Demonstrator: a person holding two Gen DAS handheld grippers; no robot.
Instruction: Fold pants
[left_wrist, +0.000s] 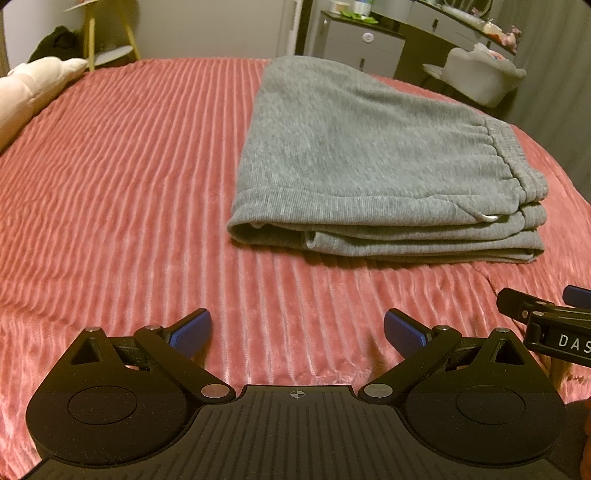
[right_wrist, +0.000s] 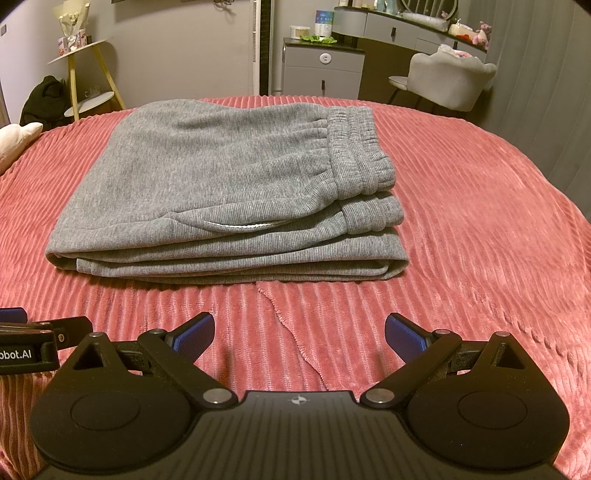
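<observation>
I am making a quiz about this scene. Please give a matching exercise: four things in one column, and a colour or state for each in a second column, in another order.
Things:
1. pants
2. blanket
3. left hand-held gripper
4. chair

Colour or state:
A. pink, ribbed
B. open, holding nothing
C. grey, folded in a stack
D. pale, beside the bed

Pairs: 1-C, 2-A, 3-B, 4-D
</observation>
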